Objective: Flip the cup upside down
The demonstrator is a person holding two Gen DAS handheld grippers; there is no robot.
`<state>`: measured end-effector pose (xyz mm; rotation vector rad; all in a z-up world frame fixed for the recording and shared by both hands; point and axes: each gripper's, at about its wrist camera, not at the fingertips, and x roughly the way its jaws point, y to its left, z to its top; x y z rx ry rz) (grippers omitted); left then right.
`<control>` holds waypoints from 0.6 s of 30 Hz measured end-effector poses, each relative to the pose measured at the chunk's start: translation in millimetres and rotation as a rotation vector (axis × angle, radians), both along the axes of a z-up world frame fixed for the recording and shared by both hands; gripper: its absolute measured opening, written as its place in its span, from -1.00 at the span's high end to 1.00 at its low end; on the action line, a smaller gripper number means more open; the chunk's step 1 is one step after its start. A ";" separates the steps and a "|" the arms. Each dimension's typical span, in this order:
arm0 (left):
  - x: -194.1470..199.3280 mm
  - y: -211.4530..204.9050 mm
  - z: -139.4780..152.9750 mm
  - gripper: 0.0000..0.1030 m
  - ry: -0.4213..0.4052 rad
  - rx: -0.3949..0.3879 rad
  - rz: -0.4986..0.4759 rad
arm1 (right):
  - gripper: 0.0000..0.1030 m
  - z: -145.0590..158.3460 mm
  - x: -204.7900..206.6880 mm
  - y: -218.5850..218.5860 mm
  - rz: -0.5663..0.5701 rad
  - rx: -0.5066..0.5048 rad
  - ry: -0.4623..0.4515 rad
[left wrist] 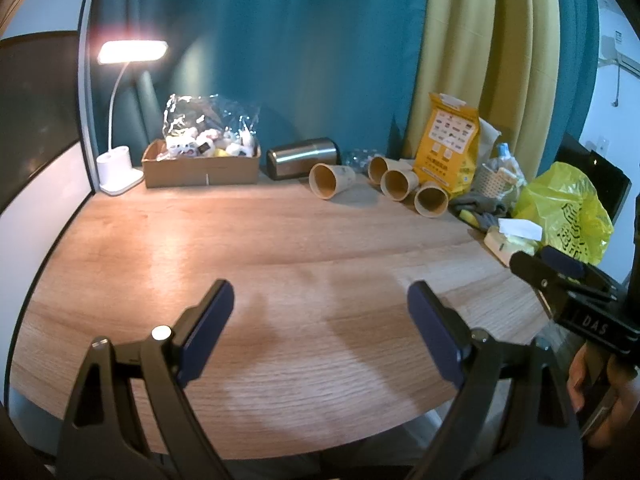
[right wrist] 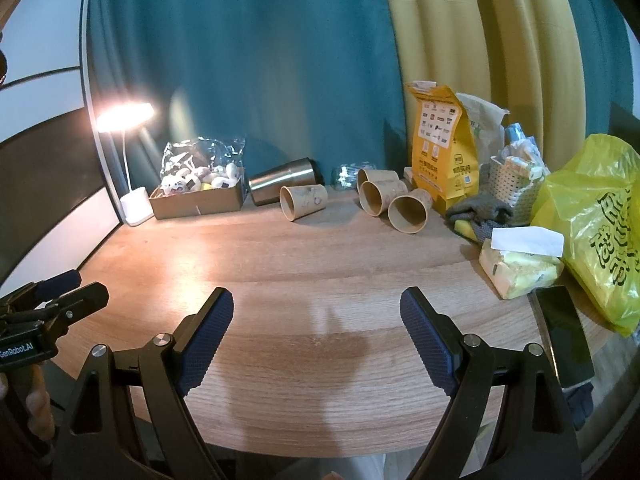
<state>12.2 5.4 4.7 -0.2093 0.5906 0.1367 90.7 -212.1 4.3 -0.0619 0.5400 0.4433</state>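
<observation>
Several brown paper cups lie on their sides at the back of the wooden table point(left wrist: 240, 248), mouths toward me. One cup point(left wrist: 329, 180) point(right wrist: 302, 201) lies apart on the left. A cluster of three lies to its right, the nearest cup point(left wrist: 431, 199) point(right wrist: 409, 212) at the front. A steel tumbler point(left wrist: 304, 158) point(right wrist: 284, 186) lies on its side behind them. My left gripper point(left wrist: 320, 312) is open and empty above the near table edge. My right gripper point(right wrist: 316, 316) is open and empty, beside it on the right.
A lit desk lamp point(left wrist: 120, 160) and a cardboard box of small toys point(left wrist: 200, 164) stand at the back left. At the right are an orange paper bag point(right wrist: 444, 148), a woven basket point(right wrist: 516, 188), gloves, a tissue pack point(right wrist: 520, 264), a yellow plastic bag point(right wrist: 600, 232) and a phone point(right wrist: 564, 336).
</observation>
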 end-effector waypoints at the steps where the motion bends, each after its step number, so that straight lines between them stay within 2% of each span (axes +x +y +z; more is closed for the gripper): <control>1: -0.4 -0.1 0.2 -0.74 -0.001 0.000 0.000 | -0.71 0.0 0.0 0.1 0.000 -0.001 0.000; 18: -0.1 0.3 -0.6 -0.74 0.000 0.000 0.004 | -0.71 0.7 1.0 -0.6 -0.002 -0.001 0.001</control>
